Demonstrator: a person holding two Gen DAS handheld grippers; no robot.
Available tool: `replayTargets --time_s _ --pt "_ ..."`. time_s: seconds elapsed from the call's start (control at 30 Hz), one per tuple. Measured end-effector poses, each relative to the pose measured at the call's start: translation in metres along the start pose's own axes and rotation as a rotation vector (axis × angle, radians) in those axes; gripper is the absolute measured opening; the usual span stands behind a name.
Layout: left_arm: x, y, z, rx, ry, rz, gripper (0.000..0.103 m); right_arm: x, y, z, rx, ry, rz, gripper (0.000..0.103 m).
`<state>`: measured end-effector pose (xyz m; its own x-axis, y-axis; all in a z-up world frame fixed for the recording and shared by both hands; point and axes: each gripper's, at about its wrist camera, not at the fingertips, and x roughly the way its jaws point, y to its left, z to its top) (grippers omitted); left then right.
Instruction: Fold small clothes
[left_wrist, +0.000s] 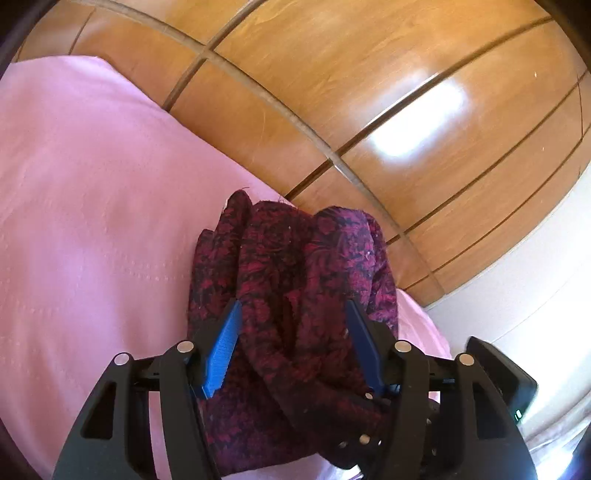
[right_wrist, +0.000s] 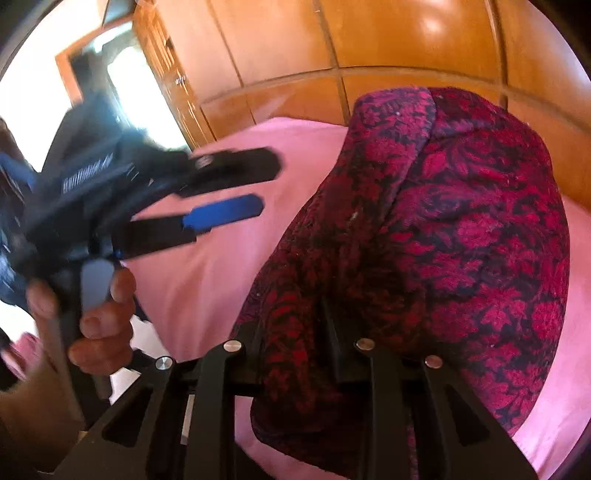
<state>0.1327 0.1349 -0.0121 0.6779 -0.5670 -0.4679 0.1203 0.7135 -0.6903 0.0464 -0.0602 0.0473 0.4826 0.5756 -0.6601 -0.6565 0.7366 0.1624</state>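
Note:
A dark red and black patterned garment (left_wrist: 295, 295) lies bunched on a pink sheet (left_wrist: 92, 184). My left gripper (left_wrist: 293, 314) is open, its blue pads on either side of the cloth without pinching it. In the right wrist view the garment (right_wrist: 443, 221) is draped over my right gripper (right_wrist: 328, 306), whose fingers are close together and buried in the cloth, holding it. The left gripper (right_wrist: 266, 184) shows there at the left, blurred, jaws apart, held by a hand (right_wrist: 99, 325).
A glossy wooden wardrobe (left_wrist: 369, 92) stands behind the bed, also in the right wrist view (right_wrist: 406, 44). A white wall or floor strip (left_wrist: 517, 295) is at the right. A bright doorway (right_wrist: 122, 74) is at the far left.

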Motion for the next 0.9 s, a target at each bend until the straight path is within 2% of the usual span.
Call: replayTargets --time_s 0.1,0.23,0.4,0.47,0.53,0.57,0.6,0.63,0.73,0.8,0.83,0.9 --pt "0.008 -0.012 0.0 0.03 0.008 -0.01 0.057 0.005 0.014 -0.003 -0.068 -0.001 -0.079 0.024" --pt "0.014 -0.025 0.003 0.082 0.027 -0.017 0.057 0.01 0.024 -0.007 -0.129 -0.003 -0.142 0.024" --pt "0.036 -0.037 0.008 0.148 0.101 0.003 0.057 0.015 0.037 -0.011 -0.195 -0.013 -0.203 0.025" --pt "0.051 -0.04 0.008 0.183 0.151 0.02 0.049 0.017 0.041 -0.014 -0.212 -0.022 -0.22 0.026" --pt "0.063 -0.042 0.005 0.216 0.184 0.053 0.028 0.023 0.051 -0.014 -0.225 -0.033 -0.237 0.031" --pt "0.066 -0.044 0.003 0.232 0.183 0.056 0.023 0.023 0.054 -0.015 -0.237 -0.045 -0.244 0.038" --pt "0.067 -0.045 0.003 0.239 0.177 0.061 0.018 0.021 0.057 -0.016 -0.249 -0.059 -0.239 0.045" --pt "0.067 -0.045 0.002 0.241 0.172 0.063 0.016 0.019 0.058 -0.018 -0.259 -0.073 -0.227 0.045" --pt "0.064 -0.046 0.0 0.233 0.156 0.059 0.015 0.01 0.057 -0.019 -0.262 -0.096 -0.186 0.056" --pt "0.059 -0.046 0.0 0.236 0.149 0.055 0.014 -0.009 0.05 -0.022 -0.248 -0.121 -0.083 0.069" --pt "0.056 -0.046 -0.001 0.242 0.144 0.056 0.014 -0.016 0.048 -0.024 -0.245 -0.126 -0.061 0.07" --pt "0.052 -0.044 0.0 0.251 0.138 0.058 0.014 -0.046 0.034 -0.031 -0.199 -0.134 0.066 0.071"
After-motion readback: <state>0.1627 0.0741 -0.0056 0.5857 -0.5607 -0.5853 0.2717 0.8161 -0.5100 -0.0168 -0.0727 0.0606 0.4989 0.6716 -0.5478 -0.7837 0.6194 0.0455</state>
